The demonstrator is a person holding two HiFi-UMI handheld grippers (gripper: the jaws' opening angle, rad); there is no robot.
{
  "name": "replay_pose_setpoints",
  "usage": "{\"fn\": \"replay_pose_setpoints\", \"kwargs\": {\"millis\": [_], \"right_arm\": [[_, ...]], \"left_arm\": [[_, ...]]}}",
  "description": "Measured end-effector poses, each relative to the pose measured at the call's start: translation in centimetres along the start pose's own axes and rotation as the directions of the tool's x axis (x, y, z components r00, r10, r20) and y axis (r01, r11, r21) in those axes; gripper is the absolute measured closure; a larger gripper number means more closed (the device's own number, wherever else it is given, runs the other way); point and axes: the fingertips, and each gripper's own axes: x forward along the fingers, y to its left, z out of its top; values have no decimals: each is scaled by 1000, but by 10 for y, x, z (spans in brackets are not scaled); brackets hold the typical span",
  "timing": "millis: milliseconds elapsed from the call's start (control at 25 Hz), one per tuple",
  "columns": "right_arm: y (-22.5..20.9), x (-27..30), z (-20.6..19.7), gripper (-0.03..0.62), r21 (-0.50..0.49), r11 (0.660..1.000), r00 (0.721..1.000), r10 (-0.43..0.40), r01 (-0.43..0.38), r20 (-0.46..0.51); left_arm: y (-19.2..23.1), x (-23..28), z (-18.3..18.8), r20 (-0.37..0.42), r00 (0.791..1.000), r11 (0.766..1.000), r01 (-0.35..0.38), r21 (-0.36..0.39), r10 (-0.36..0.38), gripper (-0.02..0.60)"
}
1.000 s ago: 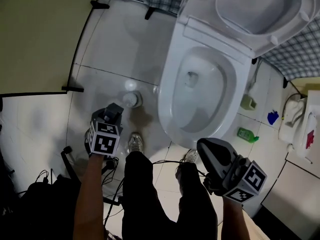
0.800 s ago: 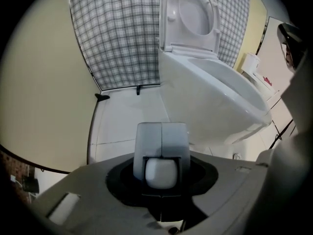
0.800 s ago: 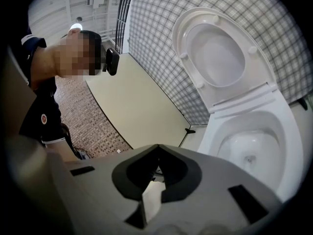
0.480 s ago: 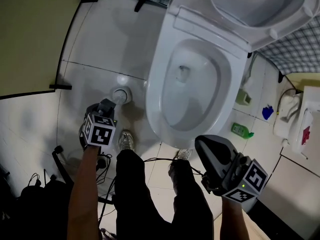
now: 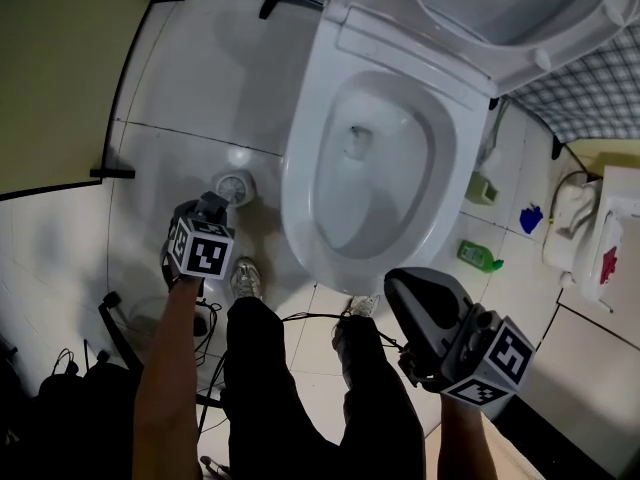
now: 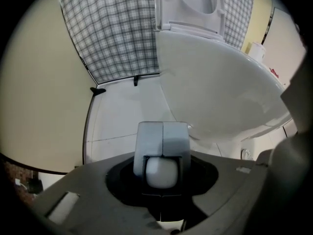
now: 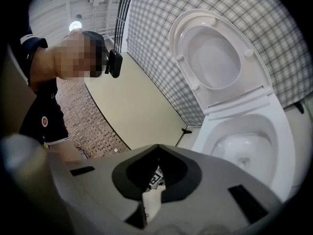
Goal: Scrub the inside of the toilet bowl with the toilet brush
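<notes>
1. Toilet bowl (image 5: 400, 208) stands open. Seat and lid (image 5: 510, 8) are tipped up against the check-tiled wall (image 6: 117, 33).
2. Left gripper (image 6: 162, 133) hangs nose-down over the floor tiles (image 5: 200, 98), to the left of the bowl and outside it.
3. Its jaws are closed round a white knob (image 6: 161, 172). The fingers flank the knob on both sides and meet at a seam above it.
4. Cannot tell whether the knob is the end of the toilet brush's handle. Whatever lies below it is hidden by the gripper.
5. Round floor fitting (image 5: 235, 186) lies just beside the left gripper's nose, near the bowl's base.
6. Right gripper (image 7: 156, 150) is held before the bowl's near rim and aimed toward the bowl. Its jaw tips are together, with nothing between them.
7. Green bottle (image 5: 480, 258) lies on the floor to the right of the bowl. The person's shoe (image 5: 245, 280) is at the bowl's front.
</notes>
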Motion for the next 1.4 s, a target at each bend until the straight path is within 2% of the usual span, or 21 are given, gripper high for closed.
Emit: {"fn": "replay_pose_setpoints", "kwargs": {"millis": [200,320,400,520,640,720,800,840,960,1000,1160,1280,1320,1400], "right_arm": [[12,-5,7,594,-8,1000,1000,-1,2,16],[24,-15,17,594,-16,1000,999,-2,2,32],[33,-25,29,594,-17,1000,999,-7,8,43],[53,-42,53,594,-34,999,997,-8,11,75],[79,-59,84,594,-72,997,992,3,6,130],[94,-75,102,594,-72,997,988,5,7,154],[109,-89,123,594,-60,998,979,11,1,201],[116,-93,137,594,-65,998,971,19,-4,239],[136,-107,184,594,-140,990,940,51,-3,338],[145,-116,197,594,-162,987,934,56,2,353],[177,-158,239,594,-219,975,912,65,28,406],[199,-186,282,594,-292,955,879,102,44,466],[210,-198,292,594,-313,949,874,113,46,472],[234,-219,309,594,-359,931,869,131,57,477]], "left_arm": [[-3,-4,4,44,999,1000,12,20,-12,399],[-2,-19,1,67,998,1000,-8,18,7,300],[-4,-36,-4,62,998,1000,-29,-5,29,279],[-7,-72,-7,57,997,998,-43,-42,45,279],[-18,-131,22,158,987,998,-12,-60,21,281],[-41,-191,52,293,956,995,47,-85,-20,330],[-66,-260,91,440,896,990,114,-83,-67,389],[-76,-295,114,512,854,989,136,-59,-87,436],[-103,-393,183,688,709,985,162,52,-153,578],[-116,-425,196,723,665,980,181,87,-188,580],[-168,-539,237,784,511,925,320,207,-352,580],[-196,-622,282,815,386,885,356,301,-432,581],[-206,-650,289,823,355,878,356,319,-443,581],[-222,-697,295,839,311,878,331,345,-447,581]]}}
